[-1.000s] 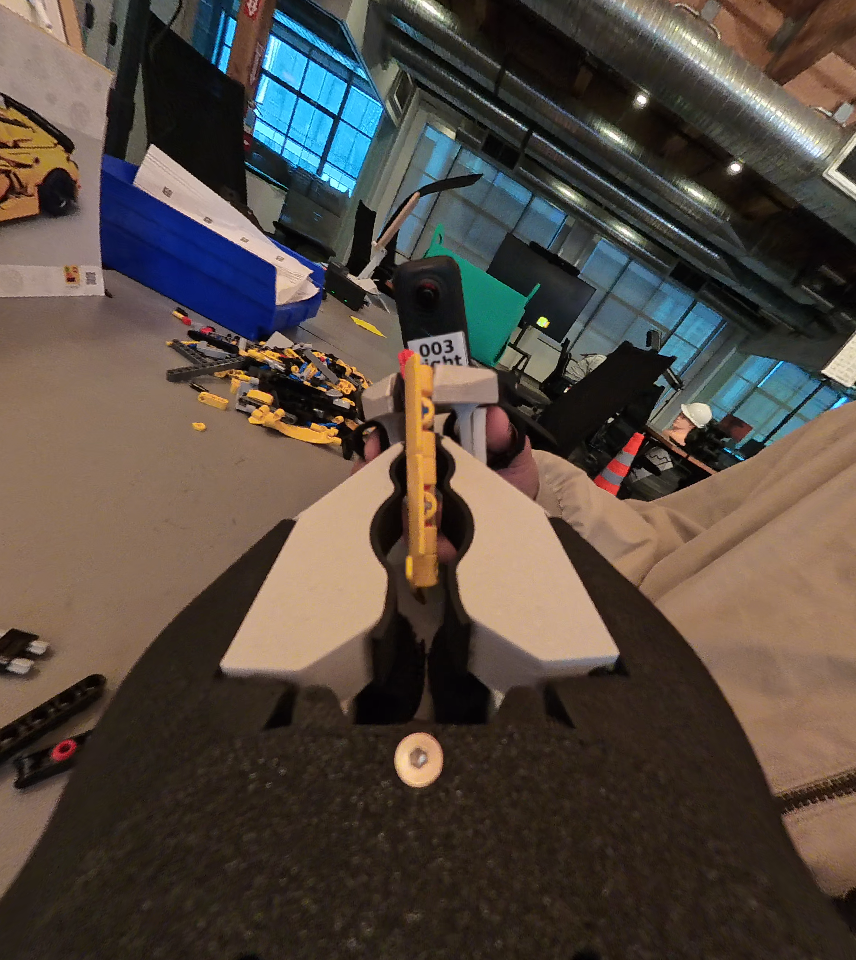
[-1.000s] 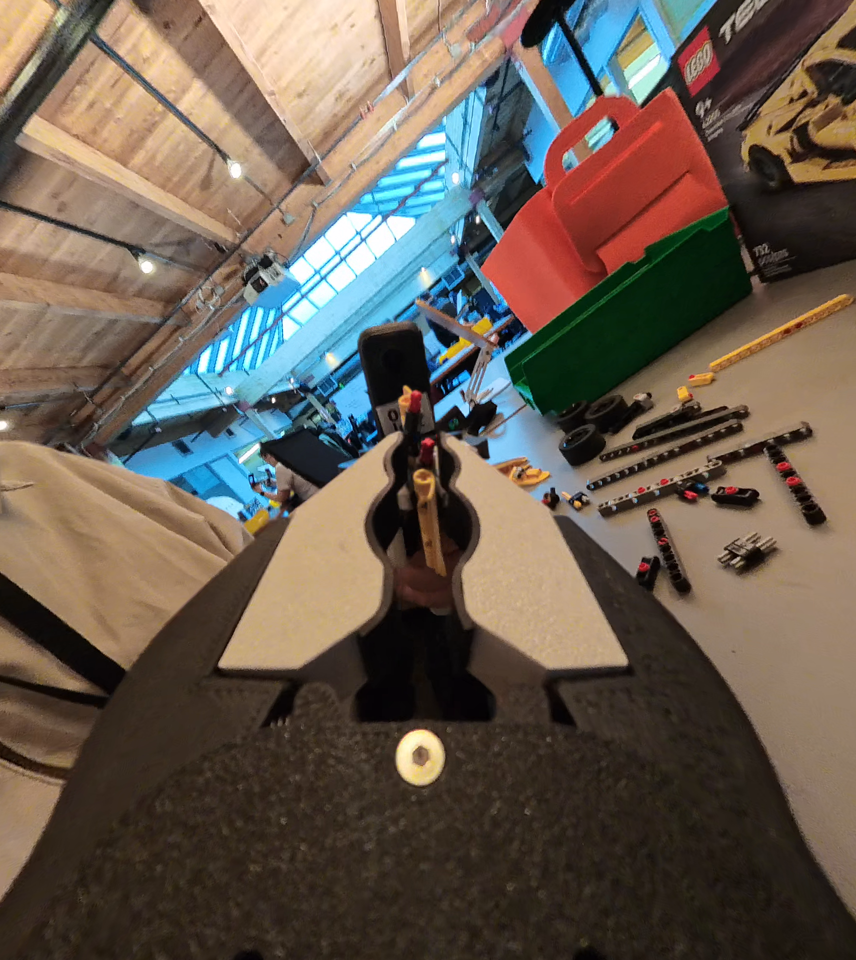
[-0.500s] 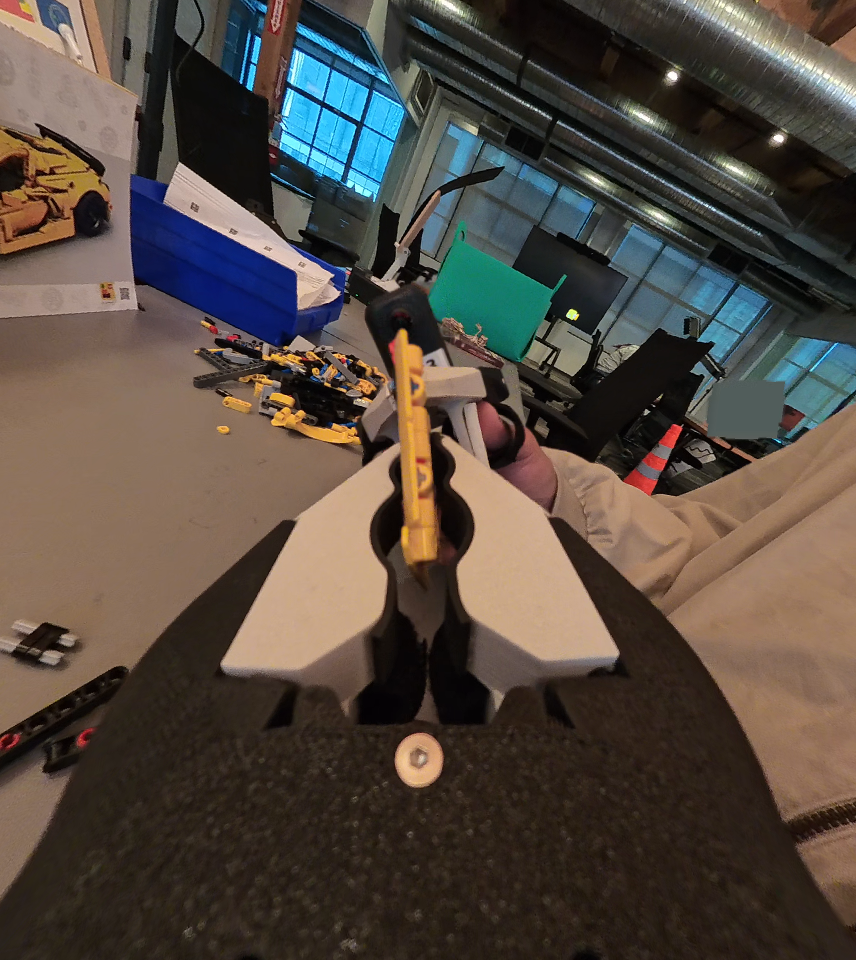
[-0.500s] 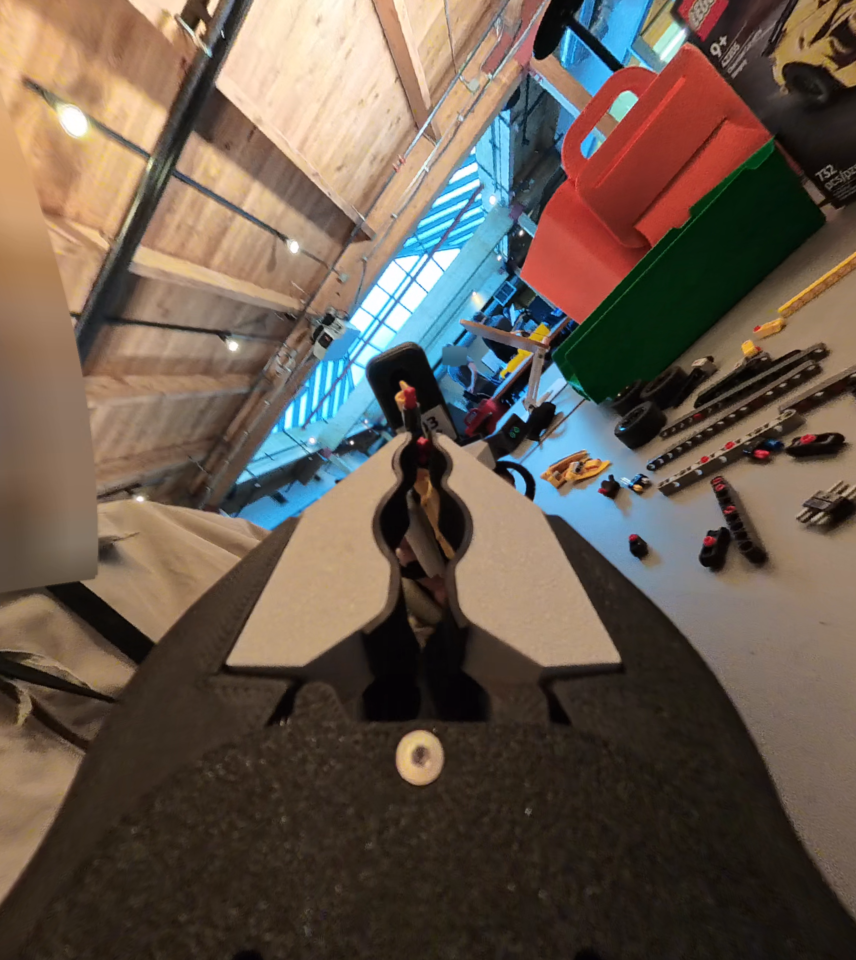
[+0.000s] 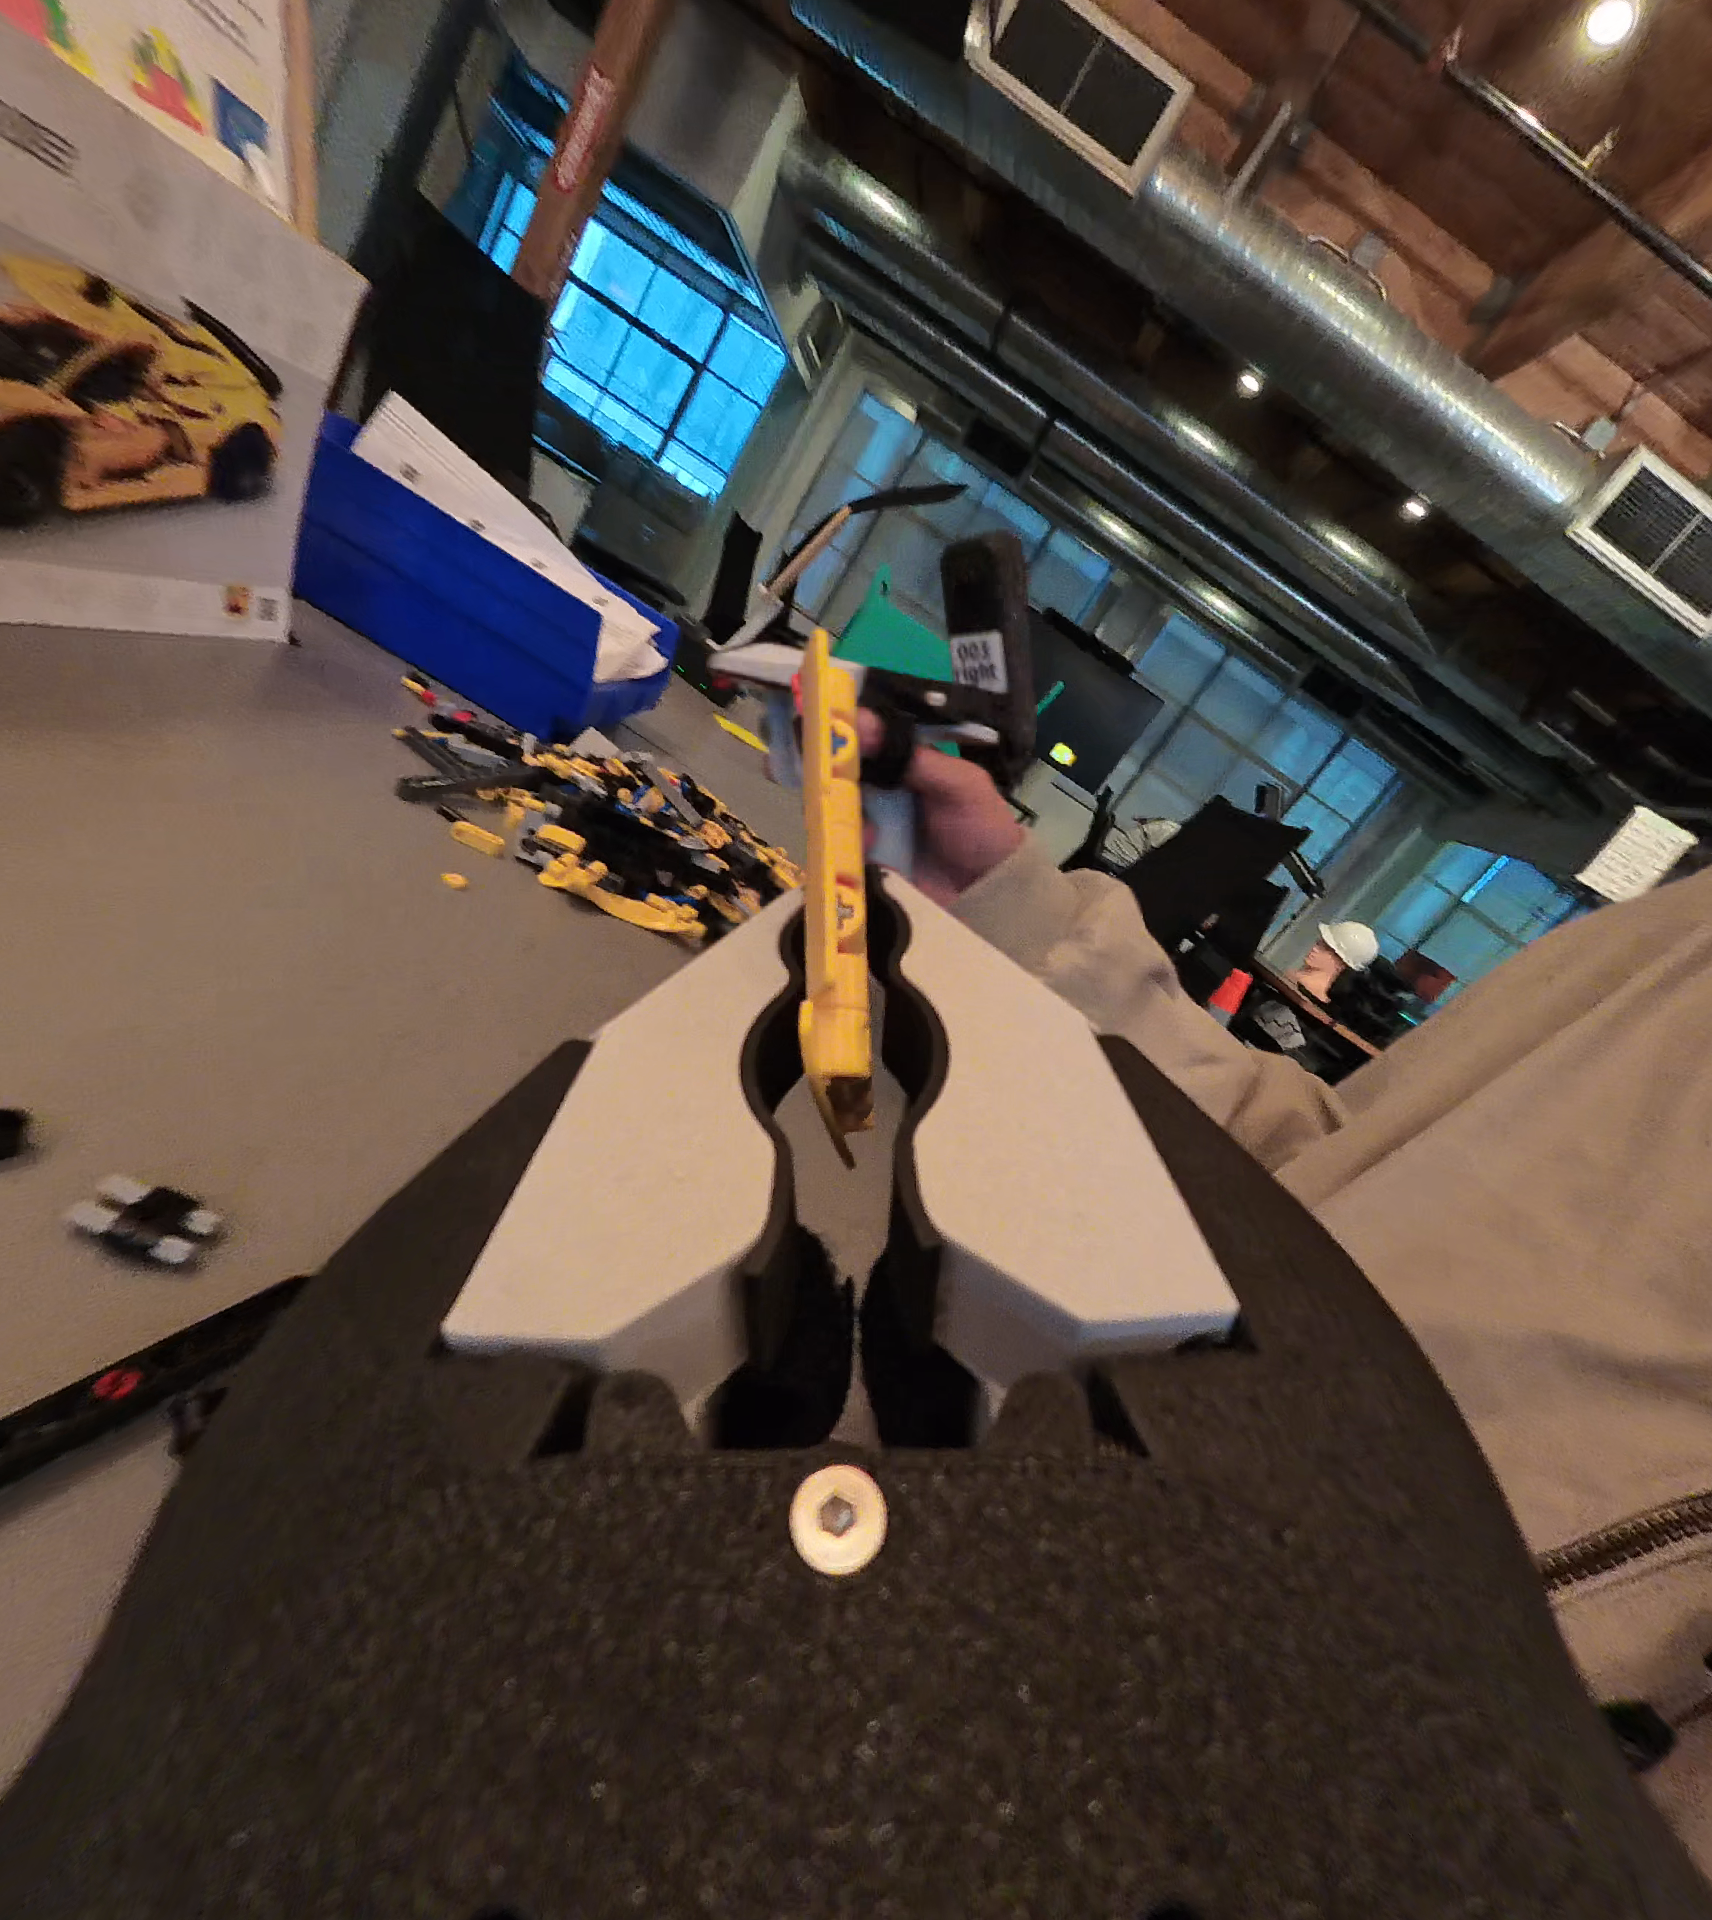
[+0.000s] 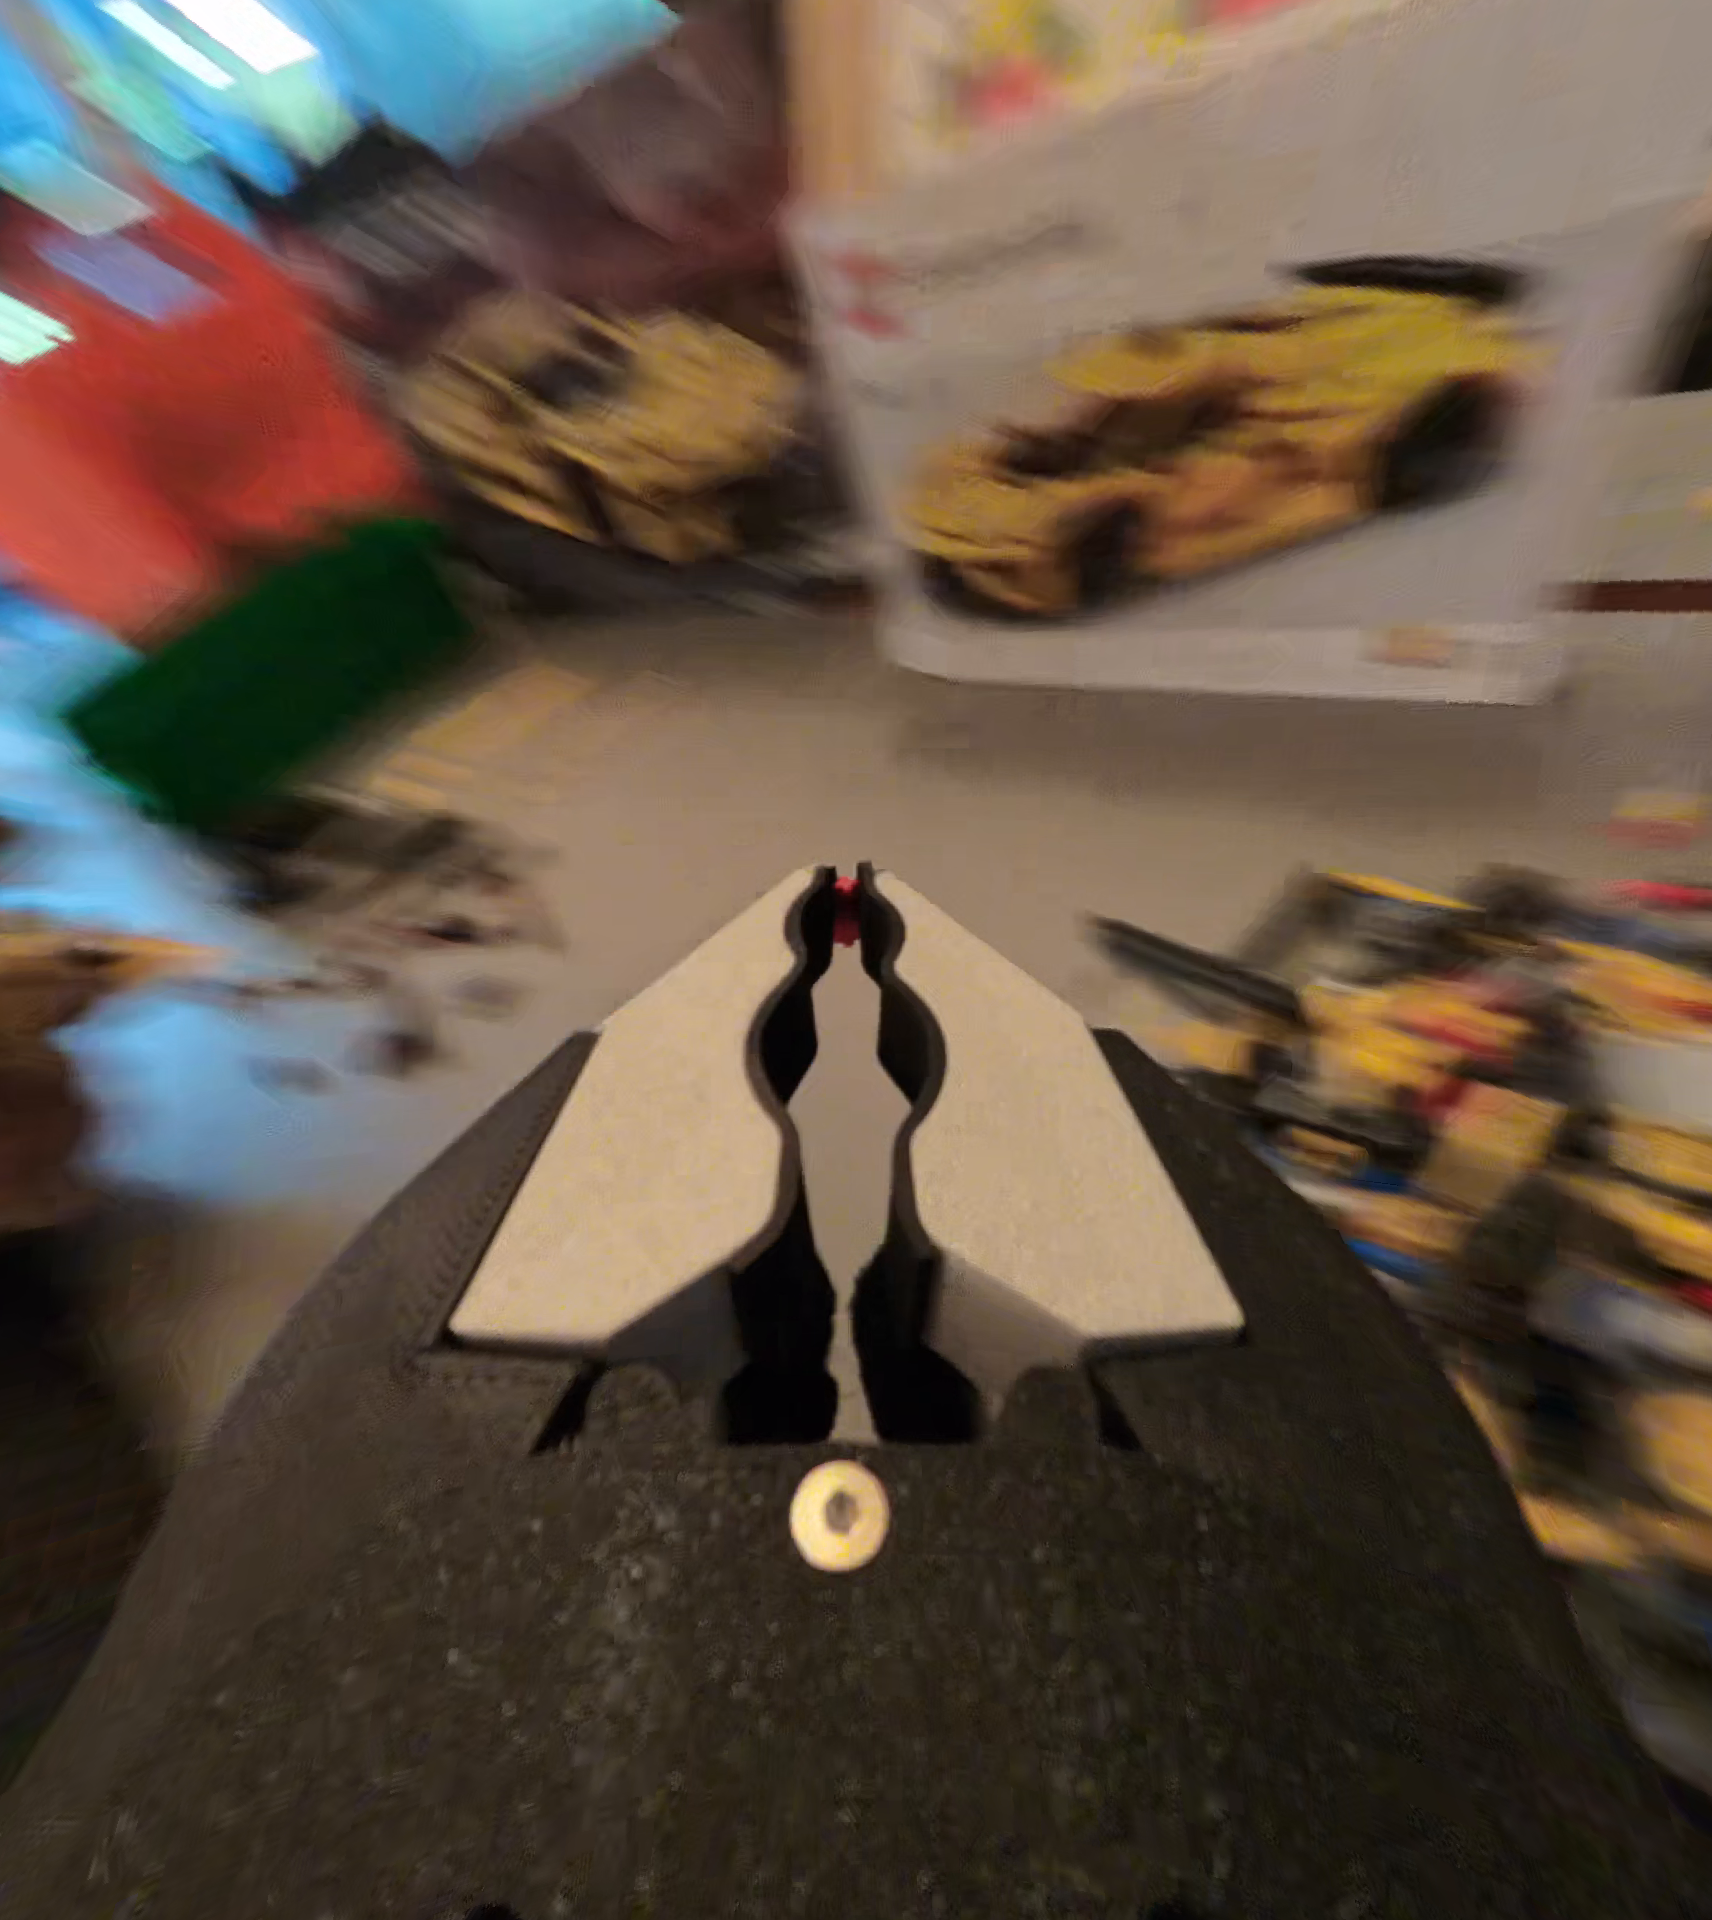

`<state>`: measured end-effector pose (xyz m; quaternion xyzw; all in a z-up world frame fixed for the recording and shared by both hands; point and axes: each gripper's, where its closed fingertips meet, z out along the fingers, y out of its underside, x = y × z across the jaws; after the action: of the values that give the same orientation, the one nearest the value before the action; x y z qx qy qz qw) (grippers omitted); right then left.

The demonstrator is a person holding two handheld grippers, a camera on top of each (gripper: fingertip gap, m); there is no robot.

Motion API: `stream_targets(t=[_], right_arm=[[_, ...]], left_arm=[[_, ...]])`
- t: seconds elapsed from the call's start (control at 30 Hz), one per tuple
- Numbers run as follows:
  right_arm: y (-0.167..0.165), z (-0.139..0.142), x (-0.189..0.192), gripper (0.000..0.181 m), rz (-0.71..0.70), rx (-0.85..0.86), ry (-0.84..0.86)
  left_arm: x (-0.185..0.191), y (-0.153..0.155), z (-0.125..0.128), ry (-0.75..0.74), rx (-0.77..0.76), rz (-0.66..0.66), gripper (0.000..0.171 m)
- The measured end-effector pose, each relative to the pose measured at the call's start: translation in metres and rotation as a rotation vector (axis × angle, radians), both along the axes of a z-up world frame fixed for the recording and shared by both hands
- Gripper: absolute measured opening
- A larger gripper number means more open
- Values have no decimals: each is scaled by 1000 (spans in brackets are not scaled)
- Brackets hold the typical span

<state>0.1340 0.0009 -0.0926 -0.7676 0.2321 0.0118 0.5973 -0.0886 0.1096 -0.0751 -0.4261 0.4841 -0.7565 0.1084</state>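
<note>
Left gripper: fingers narrowed on a yellow beam, gripped near its lower end; the beam stands nearly upright and reaches well past the fingertips.
Right gripper: fingers drawn close, with a small red peg pinched at the very tips. The left wrist view shows this gripper just behind the top of the beam, held by a hand; whether they touch I cannot tell.
Beam handling: probably light, stiff plastic with smooth faces; a long lever, so a grip low down may let it pivot. A hold nearer the middle, across the flat sides, looks steadier.
Peg handling: tiny, hard and likely slippery; only the tips hold it.
Surroundings: grey bench, pile of loose parts, blue bin, black beam.
Right wrist view: heavily blurred.
</note>
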Motion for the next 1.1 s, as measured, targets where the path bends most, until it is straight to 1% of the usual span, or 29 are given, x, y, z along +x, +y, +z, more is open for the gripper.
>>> stream_targets(t=[0.03, 0.07, 0.1, 0.17, 0.23, 0.27, 0.33, 0.37, 0.4, 0.43, 0.47, 0.5, 0.53, 0.6, 0.63, 0.67, 0.73, 0.77, 0.87, 0.97, 1.0, 1.1], right_arm=[[-16, -18, 27, 4, -104, -158, -85], [-33, -34, 47, 4, -183, -282, -130], [-45, -43, 62, 4, -237, -344, -148], [-55, -51, 72, 7, -254, -348, -121], [-63, -48, 76, 12, -274, -309, -90], [-67, -47, 78, 13, -285, -309, -91], [-72, -45, 78, 22, -295, -321, -87], [-66, -41, 70, 21, -265, -302, -85], [-54, -31, 56, 23, -206, -253, -83], [-36, -20, 34, 23, -117, -183, -67], [-12, -7, 1, 23, 15, -96, -30], [13, 6, -40, 23, 180, 3, 28], [34, 19, -82, 23, 342, 103, 110], [64, 36, -156, 27, 623, 257, 303], [75, 36, -182, 29, 719, 276, 372], [83, 31, -201, 29, 788, 261, 398], [93, 14, -220, 22, 843, 196, 392], [95, 12, -224, 20, 856, 193, 395], [94, 17, -229, 15, 884, 235, 443], [95, 15, -231, 13, 887, 244, 471], [95, 14, -232, 4, 889, 239, 473], [94, 12, -230, 4, 888, 243, 494]], left_arm=[[0, -6, -4, 18, 9, -24, 6], [2, -10, -10, 46, 30, -35, 7], [4, -13, -16, 73, 56, -32, 7], [5, -18, -25, 112, 88, -43, 7], [5, -19, -28, 122, 99, -41, 7], [5, -20, -29, 125, 104, -47, 7], [5, -20, -31, 134, 113, -45, 7], [5, -21, -32, 135, 118, -50, 7], [4, -23, -32, 136, 121, -59, 7], [4, -24, -33, 137, 124, -65, 7], [4, -26, -33, 138, 127, -73, 7], [3, -28, -33, 137, 131, -83, 7], [2, -30, -33, 131, 132, -93, 7], [-1, -34, -31, 118, 139, -116, 7], [-2, -36, -31, 113, 145, -124, 7], [-3, -38, -31, 112, 151, -131, 7], [-6, -41, -31, 109, 154, -153, 7], [-7, -43, -30, 104, 154, -161, 7], [-8, -45, -32, 103, 170, -167, 7], [-9, -48, -34, 112, 171, -182, 7], [-9, -49, -34, 111, 175, -188, 7], [-8, -49, -35, 112, 190, -179, 7]])
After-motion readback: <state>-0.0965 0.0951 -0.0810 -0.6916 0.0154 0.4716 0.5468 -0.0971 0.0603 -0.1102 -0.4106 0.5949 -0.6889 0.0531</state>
